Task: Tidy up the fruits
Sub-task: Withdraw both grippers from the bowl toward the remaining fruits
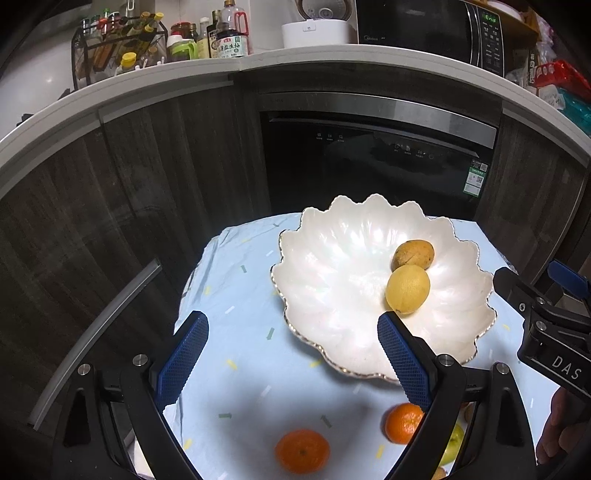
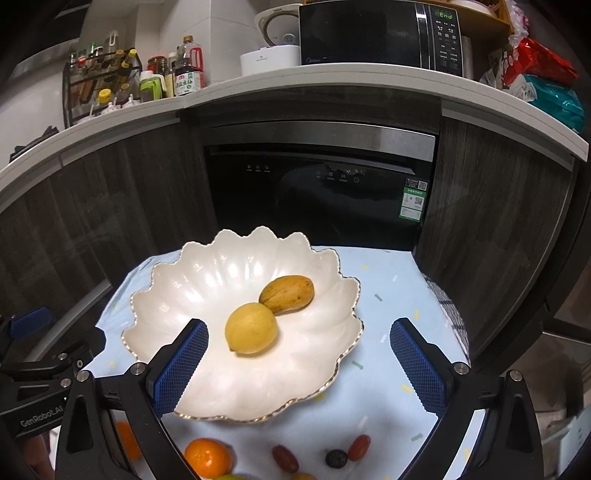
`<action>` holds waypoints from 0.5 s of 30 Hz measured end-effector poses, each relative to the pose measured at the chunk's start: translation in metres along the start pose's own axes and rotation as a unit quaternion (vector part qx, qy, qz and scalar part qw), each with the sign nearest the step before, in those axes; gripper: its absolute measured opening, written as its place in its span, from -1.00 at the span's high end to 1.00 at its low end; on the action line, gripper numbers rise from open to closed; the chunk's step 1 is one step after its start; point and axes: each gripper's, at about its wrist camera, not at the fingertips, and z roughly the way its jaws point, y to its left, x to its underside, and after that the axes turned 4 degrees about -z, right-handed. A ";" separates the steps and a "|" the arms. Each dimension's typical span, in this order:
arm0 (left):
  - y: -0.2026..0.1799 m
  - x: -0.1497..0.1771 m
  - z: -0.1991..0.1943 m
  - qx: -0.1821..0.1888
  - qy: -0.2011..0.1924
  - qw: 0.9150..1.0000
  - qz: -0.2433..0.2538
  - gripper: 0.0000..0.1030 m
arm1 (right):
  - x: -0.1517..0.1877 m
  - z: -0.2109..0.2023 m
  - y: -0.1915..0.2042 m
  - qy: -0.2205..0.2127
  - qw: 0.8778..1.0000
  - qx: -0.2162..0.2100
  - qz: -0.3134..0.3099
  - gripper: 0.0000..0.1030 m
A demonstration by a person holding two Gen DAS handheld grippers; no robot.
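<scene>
A white scalloped bowl stands on the light blue tablecloth. Inside it a yellow lemon touches a brownish mango. My left gripper is open and empty, above the cloth at the bowl's near left side. My right gripper is open and empty too, hovering over the bowl's near right rim. On the cloth in front lie two oranges, a green fruit, two red grape-like fruits and a dark one.
Behind the table is a black dishwasher set in dark wood cabinets. The counter above carries a microwave, a rice cooker, bottles and a spice rack. A checked cloth hangs at the table's right edge.
</scene>
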 end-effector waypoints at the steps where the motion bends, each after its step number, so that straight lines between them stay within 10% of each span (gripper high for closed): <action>1: 0.001 0.001 -0.002 0.000 -0.002 1.000 0.000 -0.82 | 0.001 -0.002 0.001 -0.001 1.000 0.000 -0.001 -0.94; 15: 0.013 0.027 -0.029 -0.007 -0.017 1.000 0.013 -0.82 | 0.024 -0.029 0.017 -0.008 1.000 -0.011 -0.023 -0.94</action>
